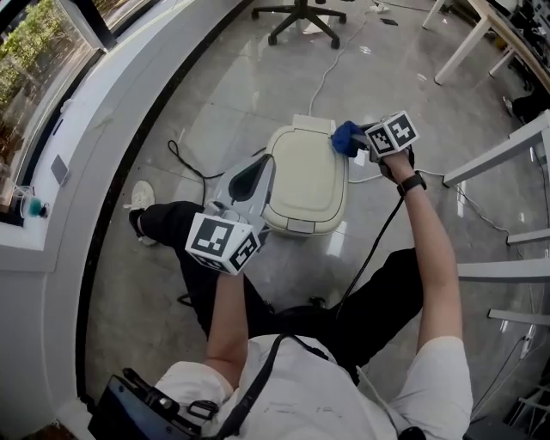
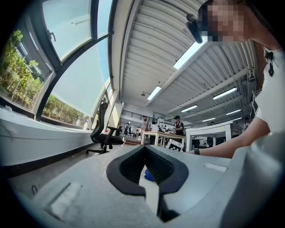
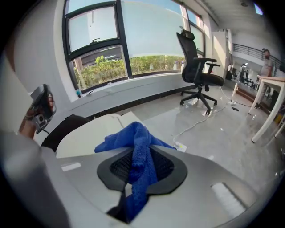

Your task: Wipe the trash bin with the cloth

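Item 1, trash bin (image 1: 305, 185): cream, its lid (image 1: 301, 163) down, it is standing on the grey floor (image 1: 215, 94) directly in front of you, between your knees.

Item 2, cloth (image 1: 345, 137): blue and bunched, it is lying against the far right corner of the lid. In the right gripper view the cloth (image 3: 136, 156) is running down between the black pads and spilling out over the lid's edge.

Item 3, right gripper (image 1: 361, 143): you are reaching it across to that corner. Its jaws are clamping the cloth, with the folds filling the gap between them (image 3: 140, 153).

Item 4, left gripper (image 1: 265, 168): you are holding it along the bin's left side, tips pointing over the lid's near left edge. Its jaws (image 2: 143, 150) are standing together with nothing caught in them. It is probably resting on the lid, though the head view is not making the contact certain.

Item 5, surroundings: a black office chair (image 1: 301, 15) is standing well beyond the bin, and a pale cable (image 1: 331, 64) is trailing across the floor towards it.
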Action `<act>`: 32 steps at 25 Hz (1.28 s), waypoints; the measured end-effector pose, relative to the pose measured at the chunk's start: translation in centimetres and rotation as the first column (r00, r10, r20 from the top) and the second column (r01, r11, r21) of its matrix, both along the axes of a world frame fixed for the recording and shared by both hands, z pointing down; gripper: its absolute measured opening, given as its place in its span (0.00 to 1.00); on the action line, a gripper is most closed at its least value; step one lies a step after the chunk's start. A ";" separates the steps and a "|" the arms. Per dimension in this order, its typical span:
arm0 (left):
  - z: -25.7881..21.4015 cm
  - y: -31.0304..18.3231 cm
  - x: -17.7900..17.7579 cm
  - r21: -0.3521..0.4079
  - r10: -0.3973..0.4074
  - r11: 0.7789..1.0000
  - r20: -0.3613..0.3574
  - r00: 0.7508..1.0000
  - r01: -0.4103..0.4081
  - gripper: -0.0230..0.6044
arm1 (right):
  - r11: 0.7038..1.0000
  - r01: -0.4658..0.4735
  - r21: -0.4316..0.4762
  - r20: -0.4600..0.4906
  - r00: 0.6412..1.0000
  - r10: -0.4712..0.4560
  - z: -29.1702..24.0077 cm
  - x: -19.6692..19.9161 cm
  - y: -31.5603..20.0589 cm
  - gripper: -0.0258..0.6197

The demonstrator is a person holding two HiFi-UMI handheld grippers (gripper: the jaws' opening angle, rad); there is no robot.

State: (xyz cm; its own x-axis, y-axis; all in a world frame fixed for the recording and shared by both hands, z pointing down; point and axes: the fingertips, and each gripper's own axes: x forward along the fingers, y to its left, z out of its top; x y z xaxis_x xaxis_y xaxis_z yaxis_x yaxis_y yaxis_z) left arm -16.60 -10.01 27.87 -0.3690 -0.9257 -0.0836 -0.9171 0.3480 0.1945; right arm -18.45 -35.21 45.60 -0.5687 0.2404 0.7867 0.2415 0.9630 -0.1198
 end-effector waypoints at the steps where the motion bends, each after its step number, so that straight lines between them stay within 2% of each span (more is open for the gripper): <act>1: 0.0 0.3 -0.3 0.000 -0.008 1.000 -0.002 1.000 0.008 0.04 | 1.000 -0.026 -0.001 0.026 0.999 0.026 -0.1 -1.4 0.0 0.14; 5: 0.6 1.2 -1.4 -0.002 -0.027 1.000 -0.007 1.000 0.027 0.04 | 0.998 -0.062 -0.010 0.086 0.994 0.062 0.1 -5.7 2.0 0.14; 9: 0.8 2.0 -1.9 0.002 -0.038 0.999 -0.012 0.999 0.038 0.04 | 1.000 -0.016 0.026 0.079 0.997 0.014 0.6 -7.6 5.2 0.14; 14: -0.1 2.2 -2.1 0.025 -0.038 0.999 0.005 0.999 0.038 0.03 | 0.980 0.087 0.177 0.038 0.995 -0.095 0.7 -9.3 7.6 0.14; 17: -0.5 2.6 -1.4 0.031 -0.033 0.999 0.014 0.999 0.033 0.04 | 0.970 0.133 0.203 0.047 0.988 -0.145 0.8 -9.2 9.1 0.14; 25: -2.2 4.0 -0.8 0.058 -0.055 0.997 0.047 0.997 0.052 0.04 | 0.974 0.155 0.167 0.135 0.975 -0.179 -0.6 -7.1 11.5 0.14; 32: -2.1 4.9 0.9 0.058 -0.053 0.997 0.047 0.997 0.050 0.04 | 0.946 0.274 0.171 0.136 0.945 -0.298 -0.8 -4.1 16.7 0.14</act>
